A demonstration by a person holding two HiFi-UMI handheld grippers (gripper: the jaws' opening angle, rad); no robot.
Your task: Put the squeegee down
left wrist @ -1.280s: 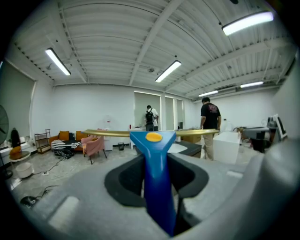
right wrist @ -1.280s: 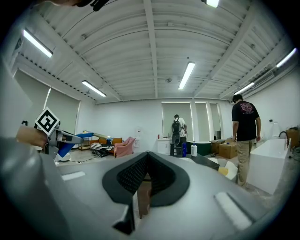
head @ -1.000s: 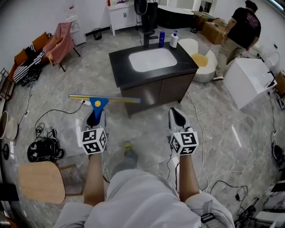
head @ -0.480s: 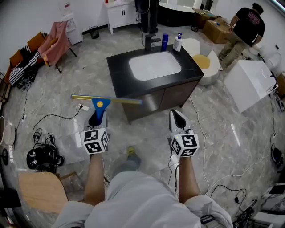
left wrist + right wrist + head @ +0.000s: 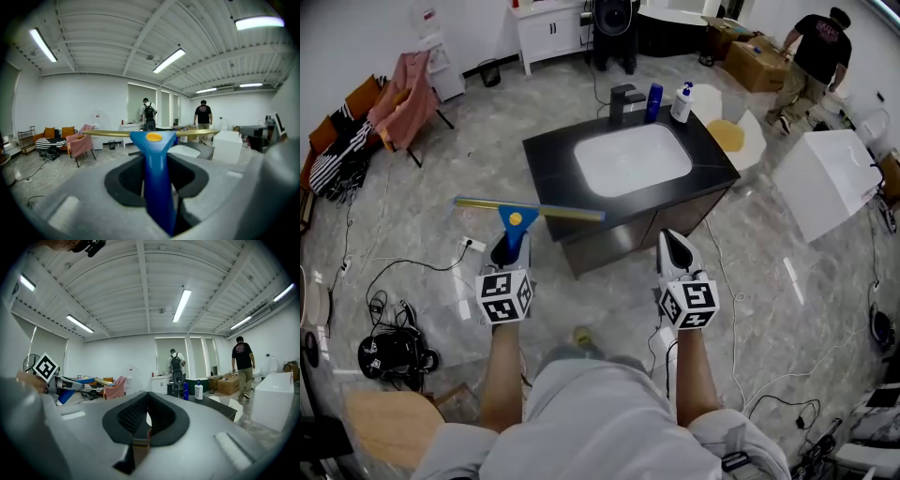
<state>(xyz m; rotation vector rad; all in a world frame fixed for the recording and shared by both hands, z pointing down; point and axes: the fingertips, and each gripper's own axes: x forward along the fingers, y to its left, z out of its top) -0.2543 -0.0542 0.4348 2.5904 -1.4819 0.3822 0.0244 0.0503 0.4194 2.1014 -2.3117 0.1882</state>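
Note:
My left gripper (image 5: 507, 249) is shut on the blue handle of the squeegee (image 5: 515, 223), whose long yellow blade (image 5: 530, 209) runs crosswise just short of the black vanity counter (image 5: 553, 153). In the left gripper view the squeegee handle (image 5: 157, 183) stands clamped between the jaws, the blade (image 5: 112, 133) level ahead. My right gripper (image 5: 674, 247) is held level to the right, jaws closed together with nothing in them; its pads (image 5: 138, 416) meet in the right gripper view. Both are in the air in front of the vanity.
The vanity has a white basin (image 5: 632, 158), a black tap (image 5: 624, 97), a blue bottle (image 5: 653, 102) and a white pump bottle (image 5: 682, 101). A person (image 5: 811, 52) stands at far right by a white box (image 5: 825, 181). Cables (image 5: 389, 281) and a bag (image 5: 392, 355) lie left.
Both grippers and I have moved closer to the vanity; the counter now sits just beyond the squeegee blade. The grip on the squeegee is unchanged.

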